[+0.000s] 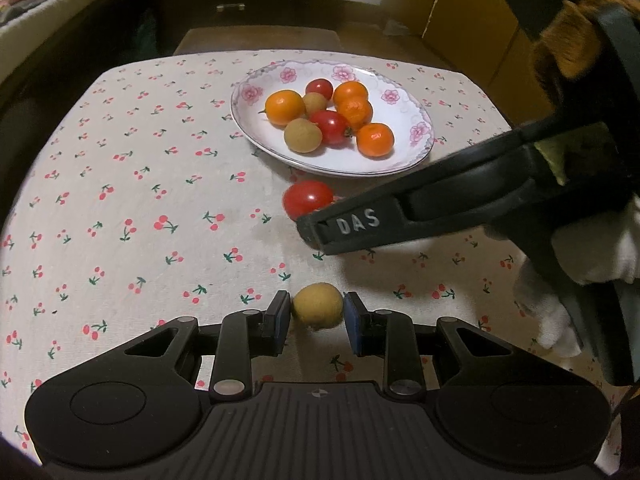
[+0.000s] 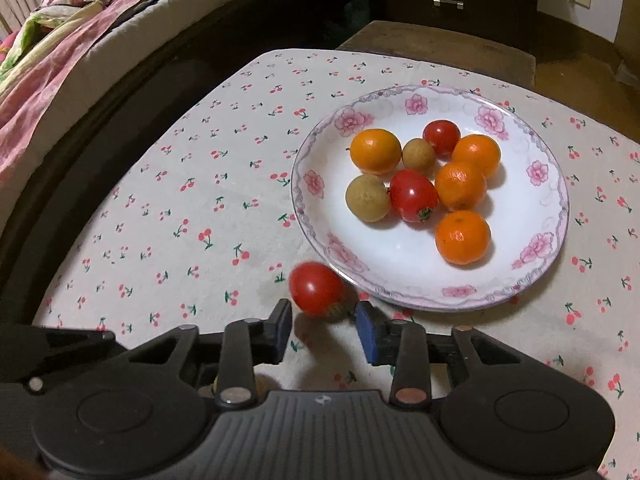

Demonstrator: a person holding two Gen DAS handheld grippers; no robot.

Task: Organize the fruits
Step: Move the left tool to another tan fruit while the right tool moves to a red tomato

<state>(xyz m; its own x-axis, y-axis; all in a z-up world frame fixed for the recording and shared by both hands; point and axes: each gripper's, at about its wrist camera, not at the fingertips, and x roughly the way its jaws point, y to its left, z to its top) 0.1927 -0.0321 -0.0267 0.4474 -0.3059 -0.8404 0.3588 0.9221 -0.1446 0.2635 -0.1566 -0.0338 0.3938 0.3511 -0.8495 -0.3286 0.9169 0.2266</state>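
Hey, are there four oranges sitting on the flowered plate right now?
Yes, the plate holds four oranges, along with two red tomatoes and two tan longans.

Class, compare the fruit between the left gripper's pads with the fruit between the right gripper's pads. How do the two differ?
The longan is dull tan; the cherry tomato is glossy red. The longan sits squarely between the left gripper's pads; the tomato sits at the very tips of the right gripper. The tomato lies close to the plate; the longan lies farther away. Both are small, round and off the plate.
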